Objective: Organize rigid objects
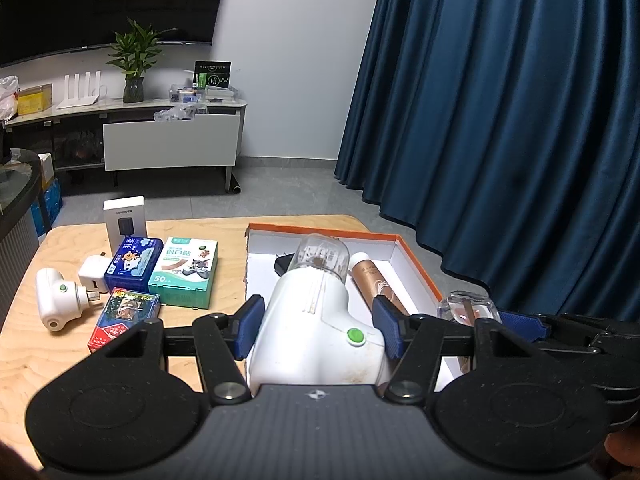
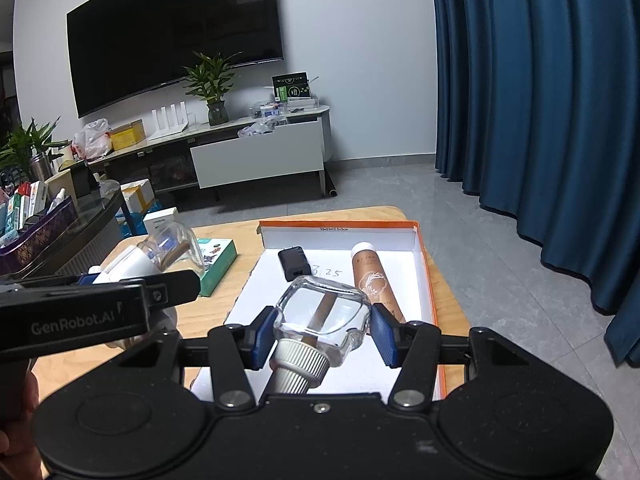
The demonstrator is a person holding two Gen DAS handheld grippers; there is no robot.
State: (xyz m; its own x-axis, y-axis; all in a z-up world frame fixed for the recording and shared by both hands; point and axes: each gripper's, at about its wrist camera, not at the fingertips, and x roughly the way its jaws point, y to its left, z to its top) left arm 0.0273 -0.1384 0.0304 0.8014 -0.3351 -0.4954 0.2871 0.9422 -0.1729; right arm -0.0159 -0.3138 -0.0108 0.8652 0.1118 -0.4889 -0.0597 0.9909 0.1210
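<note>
Left gripper [image 1: 318, 326]: clamped on a white plug-in device [image 1: 316, 328] with a green button and a clear bottle at its front, blue pads pressed on both sides, held over the near left part of the box
Right gripper [image 2: 322, 334]: clamped on a clear glass bottle [image 2: 322, 314] with a ribbed white cap toward the camera, held over the near part of the box
Box [image 2: 424, 264]: shallow, white inside, orange rim, on the right half of the wooden table [image 1: 36, 356]
Inside the box: a black adapter [image 2: 294, 265] near the far wall, a brown tube [image 2: 370, 276] with a white cap along the right wall
Table, left half: a 2nd white plug-in device [image 1: 54, 302] at the left edge, a white charger [image 1: 93, 278] just beside it, a blue tin [image 1: 134, 264], a green plaster box [image 1: 186, 272], a card pack [image 1: 124, 318] nearer the front edge
Table, far left corner: a white carton [image 1: 124, 220] standing upright
</note>
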